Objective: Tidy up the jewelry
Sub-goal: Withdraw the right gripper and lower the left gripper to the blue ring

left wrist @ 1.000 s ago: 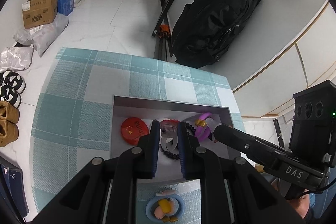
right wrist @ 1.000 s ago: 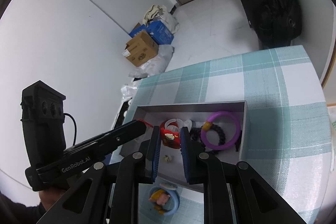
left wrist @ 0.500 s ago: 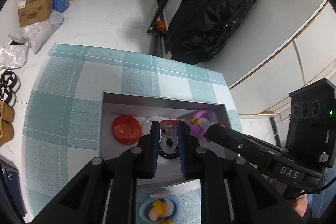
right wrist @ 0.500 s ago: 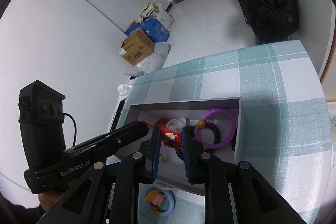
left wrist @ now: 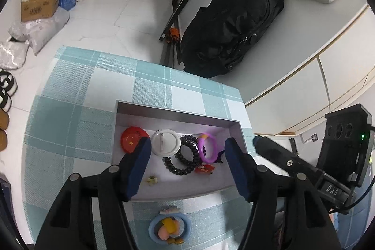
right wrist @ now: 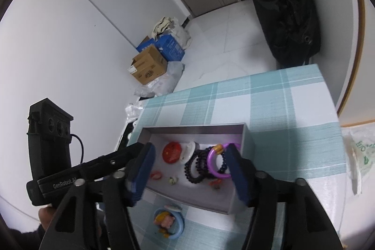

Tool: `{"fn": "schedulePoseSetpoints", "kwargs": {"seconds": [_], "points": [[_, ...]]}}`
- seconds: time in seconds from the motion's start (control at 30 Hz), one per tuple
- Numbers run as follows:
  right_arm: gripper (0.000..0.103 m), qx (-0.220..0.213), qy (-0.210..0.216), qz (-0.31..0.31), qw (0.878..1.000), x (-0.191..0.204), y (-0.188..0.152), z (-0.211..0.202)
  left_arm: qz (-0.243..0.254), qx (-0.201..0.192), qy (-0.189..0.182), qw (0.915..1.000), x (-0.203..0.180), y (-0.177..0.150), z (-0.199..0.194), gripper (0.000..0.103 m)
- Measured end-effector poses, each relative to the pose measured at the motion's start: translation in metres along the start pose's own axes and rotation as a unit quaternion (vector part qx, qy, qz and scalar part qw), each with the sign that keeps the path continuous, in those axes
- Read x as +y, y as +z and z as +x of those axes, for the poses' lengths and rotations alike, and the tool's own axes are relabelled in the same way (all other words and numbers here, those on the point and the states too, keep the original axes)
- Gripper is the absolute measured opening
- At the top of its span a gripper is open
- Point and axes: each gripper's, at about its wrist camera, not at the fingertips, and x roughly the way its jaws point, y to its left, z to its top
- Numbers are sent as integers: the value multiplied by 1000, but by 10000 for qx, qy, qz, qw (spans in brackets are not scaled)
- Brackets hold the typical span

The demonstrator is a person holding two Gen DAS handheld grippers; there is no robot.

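Observation:
A grey tray sits on the checked cloth and holds a red badge, a white round badge, black bead bracelets, a purple bangle and a small red charm. My left gripper hovers over the tray, its jaws opening with nothing pressed between the pads. My right gripper hangs over the same tray, jaws also opening and not gripping anything; the bangle and the bracelets lie below it. A blue ring toy lies on the cloth in front of the tray.
A black backpack leans on the wall beyond the table. Cardboard boxes and shoes stand on the floor at the left. A plastic bag lies past the table's right edge.
Both grippers' jaws have spread apart. The white badge that was between the left pads and the red charm that was between the right pads now lie free in the tray.

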Motion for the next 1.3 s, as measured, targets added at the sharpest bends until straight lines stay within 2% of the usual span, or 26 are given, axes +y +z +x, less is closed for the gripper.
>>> {"fn": "schedulePoseSetpoints", "kwargs": {"seconds": [0.13, 0.23, 0.37, 0.67, 0.83, 1.13, 1.3], "points": [[71, -94, -61, -7, 9999, -2, -2, -8, 195, -13, 86, 9998, -5, -7, -4, 61], [79, -181, -119, -91, 9997, 1, -6, -15, 307, -71, 208, 9993, -6, -13, -10, 61], [83, -258, -167, -280, 9991, 8, -13, -23, 438, -209, 338, 9982, -9, -22, -20, 61], [87, -286, -332, -459, 9980, 13, -33, -34, 677, -331, 559, 9956, -14, -44, -34, 63], [89, -257, -445, -394, 9979, 10, -44, -40, 743, -222, 554, 9955, -14, -59, -36, 68], [90, -101, -650, -373, 9971, 6, -56, -41, 930, 409, 806, 9916, -10, -82, -9, 70], [91, -105, -641, -296, 9974, 3, -59, -45, 1094, 537, 973, 9878, -15, -86, 0, 70]]}}
